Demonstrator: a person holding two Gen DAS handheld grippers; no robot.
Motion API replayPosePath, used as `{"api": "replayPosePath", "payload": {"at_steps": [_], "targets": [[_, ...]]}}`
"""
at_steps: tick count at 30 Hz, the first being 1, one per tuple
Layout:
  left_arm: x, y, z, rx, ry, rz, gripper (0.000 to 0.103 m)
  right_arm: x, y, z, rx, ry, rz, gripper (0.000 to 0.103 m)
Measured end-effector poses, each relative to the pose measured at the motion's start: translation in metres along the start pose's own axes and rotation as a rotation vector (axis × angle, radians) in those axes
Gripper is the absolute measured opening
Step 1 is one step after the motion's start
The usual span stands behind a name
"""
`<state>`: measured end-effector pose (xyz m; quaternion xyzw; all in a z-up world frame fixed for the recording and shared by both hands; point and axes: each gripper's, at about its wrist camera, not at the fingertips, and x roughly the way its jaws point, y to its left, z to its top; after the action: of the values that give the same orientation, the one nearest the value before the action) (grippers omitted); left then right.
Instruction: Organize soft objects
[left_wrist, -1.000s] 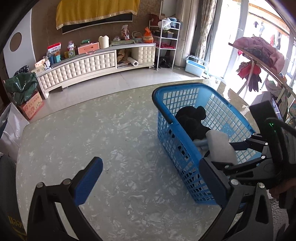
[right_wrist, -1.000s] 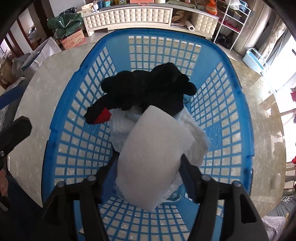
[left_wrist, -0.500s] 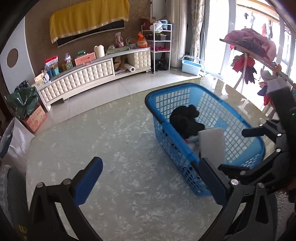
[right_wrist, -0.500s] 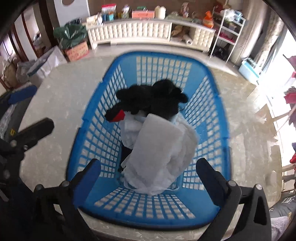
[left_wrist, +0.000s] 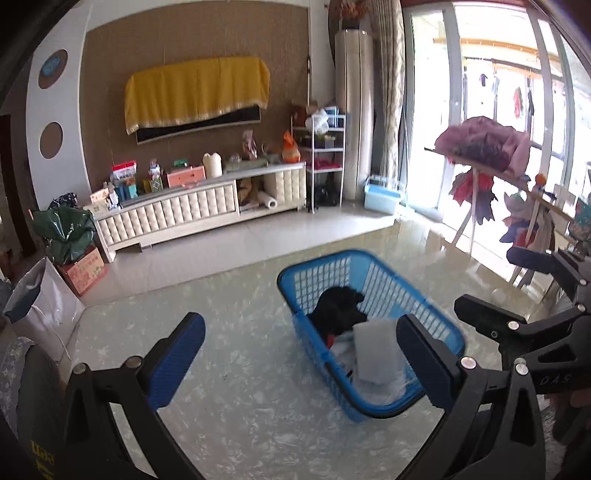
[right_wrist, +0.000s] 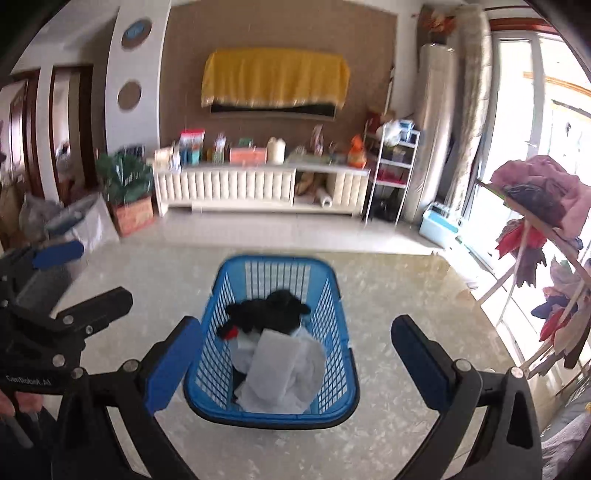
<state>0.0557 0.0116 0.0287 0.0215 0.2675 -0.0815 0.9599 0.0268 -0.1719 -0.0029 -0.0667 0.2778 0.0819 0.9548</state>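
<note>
A blue plastic basket (right_wrist: 341, 321) stands on the marbled table. Inside lie a black soft item (right_wrist: 269, 312), a white cloth (right_wrist: 310, 365) and a folded grey-white cloth (right_wrist: 275, 363) on top. The basket also shows in the left wrist view (left_wrist: 373, 280) with the folded cloth (left_wrist: 375, 349). My right gripper (right_wrist: 295, 365) is open and empty, raised above and in front of the basket. My left gripper (left_wrist: 301, 356) is open and empty, left of the basket. Each gripper shows in the other's view, the left (right_wrist: 55, 280) and the right (left_wrist: 517, 291).
The marbled table (right_wrist: 406, 295) carries the basket. A clothes rack (right_wrist: 546, 236) hung with garments stands at the right. A long white cabinet (right_wrist: 240, 184) with boxes lines the far wall. A white bag (left_wrist: 40, 314) sits at the table's left edge.
My right gripper opened and let the folded cloth go into the basket, then pulled back and up. My left gripper also rose and drew back.
</note>
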Motion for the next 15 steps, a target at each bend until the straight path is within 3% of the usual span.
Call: {"api": "replayPosePath", "payload": {"at_steps": [4,15], "targets": [[-0.021,-0.009,0.008,0.007,-0.035,0.007,0.103,-0.015,-0.008,0.005,0.031,-0.052,-0.001,0.103],[-0.037,-0.02,0.012,0.016,-0.063,0.012,0.103,-0.025,-0.009,-0.001,0.046,-0.063,-0.014,0.103]]}}
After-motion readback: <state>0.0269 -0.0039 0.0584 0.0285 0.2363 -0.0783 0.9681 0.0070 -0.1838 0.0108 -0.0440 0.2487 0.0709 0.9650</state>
